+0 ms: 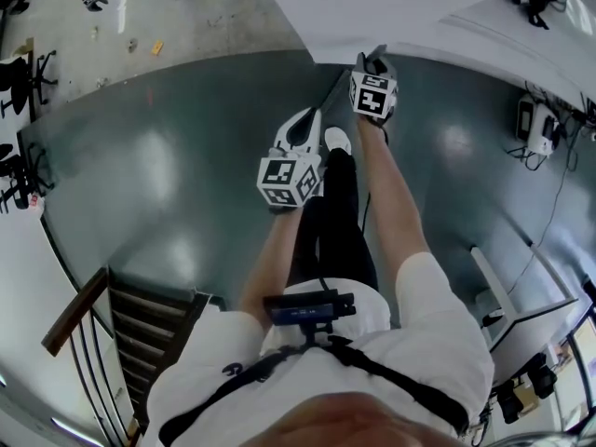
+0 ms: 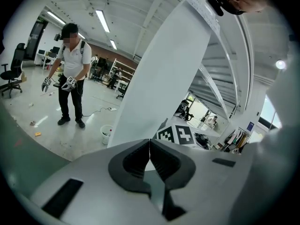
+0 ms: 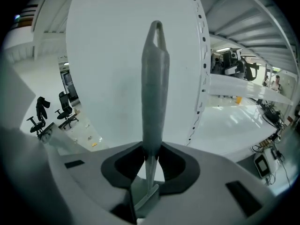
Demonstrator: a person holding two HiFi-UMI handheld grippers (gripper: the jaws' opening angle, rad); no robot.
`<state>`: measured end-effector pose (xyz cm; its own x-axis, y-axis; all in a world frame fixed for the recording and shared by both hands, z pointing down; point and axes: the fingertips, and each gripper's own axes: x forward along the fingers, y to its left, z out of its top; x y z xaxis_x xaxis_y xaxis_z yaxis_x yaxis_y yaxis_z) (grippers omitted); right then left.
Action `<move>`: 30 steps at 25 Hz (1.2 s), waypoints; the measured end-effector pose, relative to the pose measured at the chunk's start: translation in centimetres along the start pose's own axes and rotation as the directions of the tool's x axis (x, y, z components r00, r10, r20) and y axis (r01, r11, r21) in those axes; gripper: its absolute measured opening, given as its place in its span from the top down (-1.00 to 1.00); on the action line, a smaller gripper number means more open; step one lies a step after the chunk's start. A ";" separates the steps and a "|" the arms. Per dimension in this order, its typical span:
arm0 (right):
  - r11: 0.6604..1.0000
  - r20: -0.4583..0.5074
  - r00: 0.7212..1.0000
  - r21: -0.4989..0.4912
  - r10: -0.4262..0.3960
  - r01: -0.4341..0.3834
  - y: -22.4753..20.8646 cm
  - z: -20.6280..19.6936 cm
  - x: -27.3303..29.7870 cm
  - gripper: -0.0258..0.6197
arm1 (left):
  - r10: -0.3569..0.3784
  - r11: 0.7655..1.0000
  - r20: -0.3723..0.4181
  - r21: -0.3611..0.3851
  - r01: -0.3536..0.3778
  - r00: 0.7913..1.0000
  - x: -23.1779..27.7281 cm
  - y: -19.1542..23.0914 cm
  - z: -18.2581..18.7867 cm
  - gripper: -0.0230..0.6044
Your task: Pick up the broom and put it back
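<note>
The right gripper (image 3: 151, 157) pinches the grey broom handle (image 3: 154, 88) in front of a white pillar (image 3: 108, 78), while the left gripper (image 2: 150, 154) has its jaws pressed together on nothing.

Steep overhead view; two jaw-level close-ups

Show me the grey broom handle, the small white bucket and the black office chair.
grey broom handle (image 3: 155, 93), right gripper view, middle of the shaft.
small white bucket (image 2: 106, 135), left gripper view, its side wall.
black office chair (image 2: 18, 59), left gripper view, its backrest.
</note>
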<state>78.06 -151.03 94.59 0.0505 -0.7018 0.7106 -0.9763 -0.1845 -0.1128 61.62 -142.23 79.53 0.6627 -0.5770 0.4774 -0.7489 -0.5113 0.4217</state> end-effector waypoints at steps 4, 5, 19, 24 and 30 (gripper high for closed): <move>0.999 -0.007 0.999 -0.013 0.035 -0.035 0.6 0.7 1.0 0.62 | -0.001 1.000 -0.007 -0.005 0.001 1.000 -0.2 -0.1 -0.6 0.89; 0.999 -0.002 0.999 -0.014 0.039 -0.039 0.7 1.0 0.9 0.62 | -0.003 1.000 -0.010 -0.005 0.003 1.000 -0.3 -0.1 -0.7 0.89; 0.993 0.000 0.993 -0.004 0.117 -0.117 0.0 0.2 -1.4 0.60 | -0.003 1.000 -0.002 0.005 0.003 1.000 -2.8 -0.8 -0.8 0.89; 0.987 0.011 0.987 0.007 0.159 -0.159 -0.1 0.3 -1.6 0.37 | -0.007 1.000 -0.007 0.013 0.007 1.000 -3.5 -1.4 -1.1 0.89; 0.985 0.000 0.985 0.000 0.175 -0.175 -0.2 -0.8 -3.3 0.37 | -0.024 0.999 -0.013 0.028 0.024 1.000 -4.2 -2.7 -1.5 0.89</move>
<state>77.94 -148.19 92.83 -0.1214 -0.7233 0.6797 -0.9700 -0.0588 -0.2358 60.85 -137.50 77.59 0.6801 -0.5564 0.4774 -0.7325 -0.5424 0.4114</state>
